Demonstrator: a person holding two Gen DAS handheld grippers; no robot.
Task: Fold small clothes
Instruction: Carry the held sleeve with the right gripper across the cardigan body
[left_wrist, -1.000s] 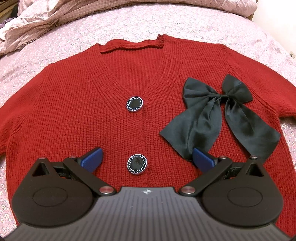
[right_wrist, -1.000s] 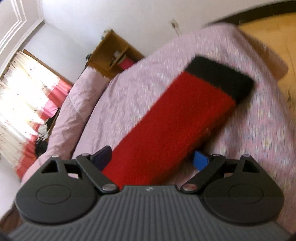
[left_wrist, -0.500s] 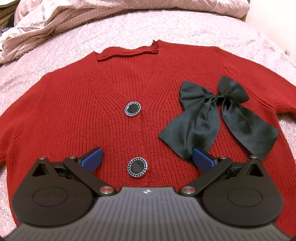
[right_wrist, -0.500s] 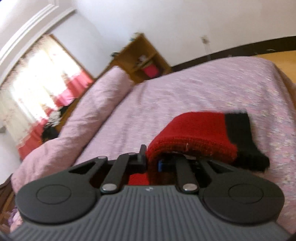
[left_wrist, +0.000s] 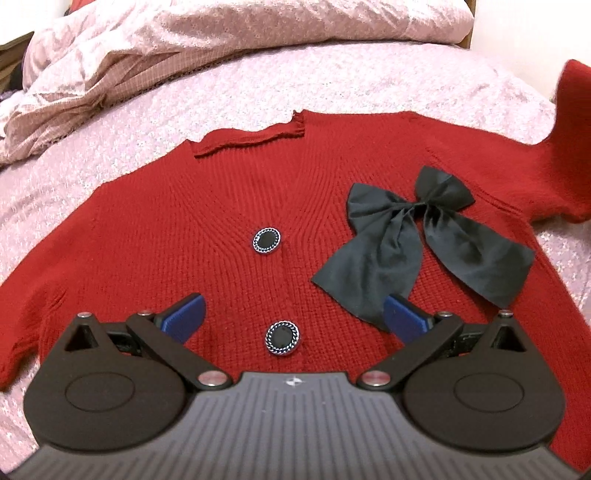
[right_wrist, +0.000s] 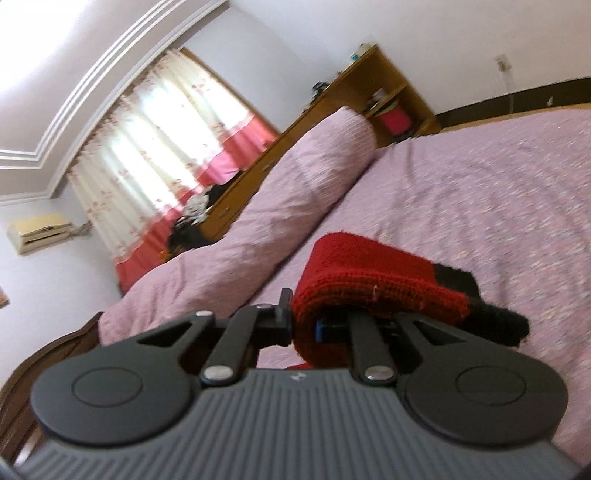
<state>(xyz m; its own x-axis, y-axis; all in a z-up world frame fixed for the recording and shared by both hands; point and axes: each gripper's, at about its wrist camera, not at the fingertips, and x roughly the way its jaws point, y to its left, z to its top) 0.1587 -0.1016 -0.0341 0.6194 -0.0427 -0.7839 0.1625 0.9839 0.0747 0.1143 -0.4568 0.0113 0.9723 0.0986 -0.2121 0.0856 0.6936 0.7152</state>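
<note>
A red knit cardigan (left_wrist: 184, 229) lies face up on the bed, with two black buttons and a black satin bow (left_wrist: 413, 236) on its right chest. My left gripper (left_wrist: 293, 315) is open, hovering above the hem near the lower button (left_wrist: 282, 338). My right gripper (right_wrist: 304, 325) is shut on the red sleeve (right_wrist: 373, 280) near its black cuff (right_wrist: 480, 314) and holds it lifted off the bed. The raised sleeve shows at the right edge of the left wrist view (left_wrist: 569, 155).
The bed has a pink floral cover (right_wrist: 480, 192). A crumpled pink quilt (left_wrist: 184, 48) lies along the head of the bed. A wooden shelf unit (right_wrist: 384, 96) and a curtained window (right_wrist: 166, 129) stand beyond it.
My right gripper closed on the sleeve and lifted it, tilting upward. My left gripper drew back a little from the cardigan, staying open.
</note>
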